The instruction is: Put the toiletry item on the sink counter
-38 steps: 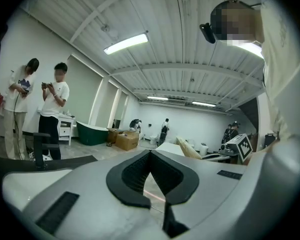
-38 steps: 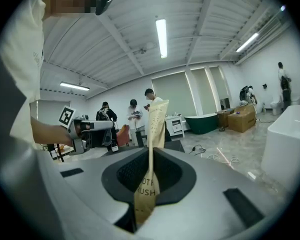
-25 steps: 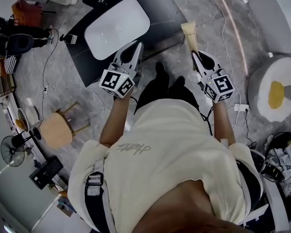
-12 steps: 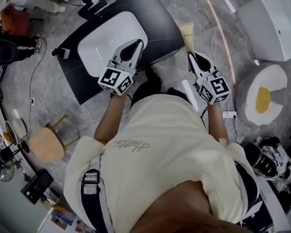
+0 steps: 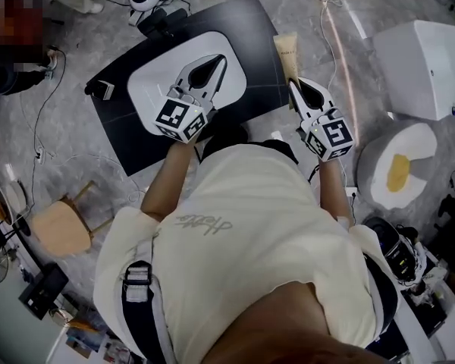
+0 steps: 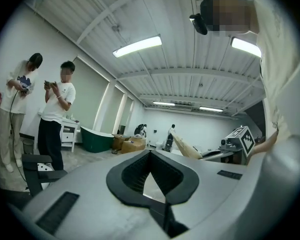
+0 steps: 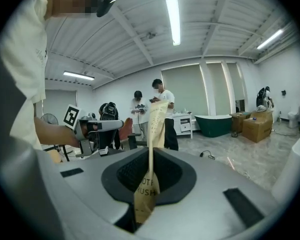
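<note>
Both grippers have come forward over the last second, from short of the bench's near edge to above it. The right gripper's [image 5: 293, 83] fingers are clamped on the lower end of a cream tube [image 5: 287, 51]. In the right gripper view [image 7: 150, 156] the tube [image 7: 157, 119] stands up between them, flat and slightly bent, with dark print on it. In the head view it points away from the person and is held in the air at the right edge of the black bench [image 5: 129, 139]. Whether it hangs over the top or just outside that edge cannot be told.

The left gripper's [image 5: 218, 61] fingers are together with nothing between them; in the left gripper view [image 6: 150, 154] only floor shows through the hollow behind the tips. This gripper hovers over the white sink basin [image 5: 148, 89] set into the middle of the bench.

Farther out on the grey floor, a wooden stool [image 5: 49, 226] stands off the bench's left near corner and cables trail about. Two people [image 6: 55, 114] stand in the room beyond — a green bathtub [image 6: 95, 138] sits behind them.
</note>
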Motion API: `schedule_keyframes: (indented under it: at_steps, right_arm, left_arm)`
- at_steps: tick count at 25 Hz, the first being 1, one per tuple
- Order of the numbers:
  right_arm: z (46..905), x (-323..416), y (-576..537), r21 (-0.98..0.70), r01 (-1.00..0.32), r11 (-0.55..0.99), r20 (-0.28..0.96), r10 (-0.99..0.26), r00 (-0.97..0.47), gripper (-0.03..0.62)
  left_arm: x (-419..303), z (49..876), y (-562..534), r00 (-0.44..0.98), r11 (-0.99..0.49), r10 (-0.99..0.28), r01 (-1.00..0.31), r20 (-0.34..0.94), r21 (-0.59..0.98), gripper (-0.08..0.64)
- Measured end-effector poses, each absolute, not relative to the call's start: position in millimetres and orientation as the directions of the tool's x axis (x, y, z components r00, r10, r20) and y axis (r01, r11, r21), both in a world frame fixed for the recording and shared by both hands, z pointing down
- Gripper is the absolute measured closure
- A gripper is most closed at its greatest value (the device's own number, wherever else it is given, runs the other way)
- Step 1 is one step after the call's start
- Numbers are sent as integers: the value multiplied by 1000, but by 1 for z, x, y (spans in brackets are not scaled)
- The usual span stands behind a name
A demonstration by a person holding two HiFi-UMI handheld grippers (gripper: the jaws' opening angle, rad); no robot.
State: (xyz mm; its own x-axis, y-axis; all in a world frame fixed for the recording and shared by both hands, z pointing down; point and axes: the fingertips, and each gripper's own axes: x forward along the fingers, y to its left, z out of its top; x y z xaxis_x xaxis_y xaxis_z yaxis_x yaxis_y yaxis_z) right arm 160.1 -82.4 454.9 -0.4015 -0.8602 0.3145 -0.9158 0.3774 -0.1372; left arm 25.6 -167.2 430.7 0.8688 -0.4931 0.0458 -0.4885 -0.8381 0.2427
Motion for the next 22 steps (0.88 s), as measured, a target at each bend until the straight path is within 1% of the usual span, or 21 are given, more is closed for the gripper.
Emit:
schedule_keyframes:
  at_steps: [4, 12, 17, 22]
  right_arm:
    - [458, 145, -113, -107, -909, 404, 342, -843, -415, 568]
    - [473, 132, -140, -110, -878, 466, 380, -796, -471, 568]
    - [487, 137, -152, -150, -841, 520, 375, -757, -535, 568]
    - [505, 154, -160, -205, -793, 573, 398, -692, -603, 568]
  left_arm:
    - [8, 437, -193, 857, -817, -514, -502, 34, 284, 557]
    - [-13, 450, -210, 813, -766, -578, -569, 68, 298, 557]
    - [-13, 451, -210, 769, -729, -631, -632, 99, 261, 557]
    - [-5, 448, -207, 712, -669, -689, -698, 138, 255, 557]
